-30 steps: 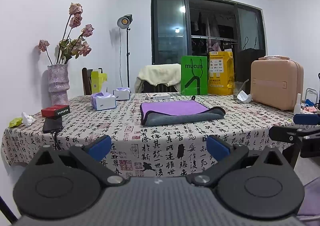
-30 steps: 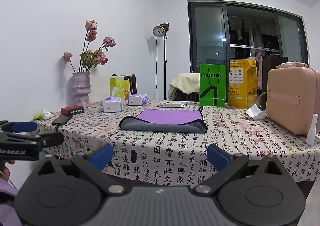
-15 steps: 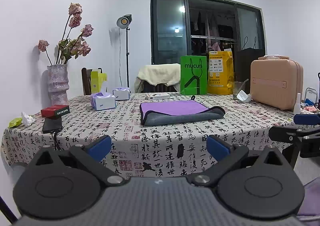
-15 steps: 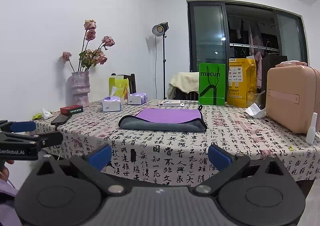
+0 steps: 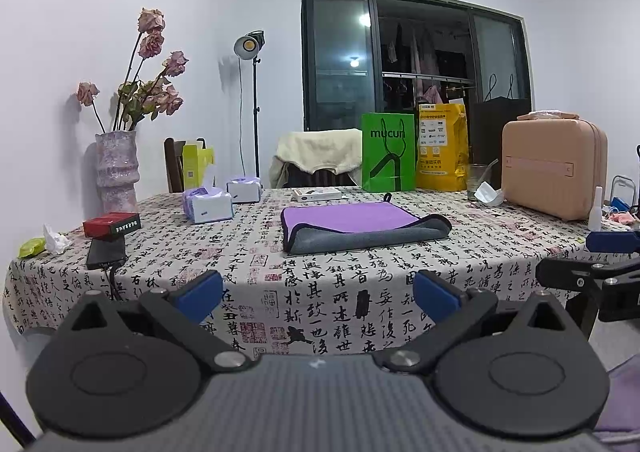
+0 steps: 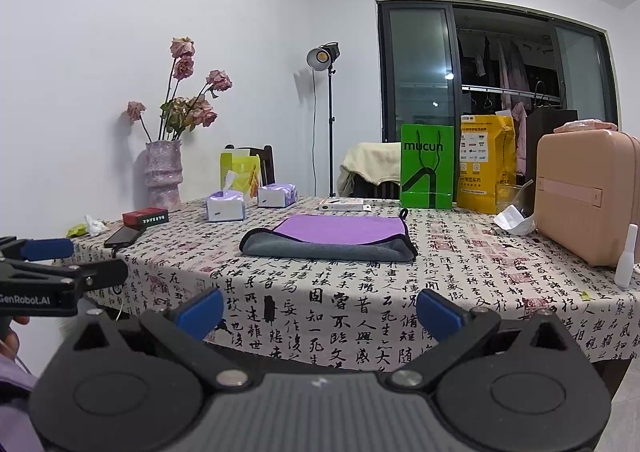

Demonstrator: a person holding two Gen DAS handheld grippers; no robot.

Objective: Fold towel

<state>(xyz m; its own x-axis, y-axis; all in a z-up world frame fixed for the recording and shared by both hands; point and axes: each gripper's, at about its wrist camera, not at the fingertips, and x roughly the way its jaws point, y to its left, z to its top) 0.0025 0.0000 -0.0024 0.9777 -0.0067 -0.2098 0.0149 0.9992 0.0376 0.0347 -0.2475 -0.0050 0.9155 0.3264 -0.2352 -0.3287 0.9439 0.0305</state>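
Calligraphy tablecloth (image 5: 320,292); folded towel (image 5: 360,226) | bag (image 5: 388,152) "mucun" | both claws (image 5: 318,292) (image 6: 320,310) wide apart, empty

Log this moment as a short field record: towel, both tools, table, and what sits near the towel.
towel: purple and grey, lying folded near the middle of the table, touched by neither tool
left tool: open, empty, held short of the table's near edge
right tool: open, empty, also short of the table
table: covered by a cloth printed with calligraphy
behind towel: green bag, yellow bag
left of towel: tissue box, vase
right of towel: suitcase
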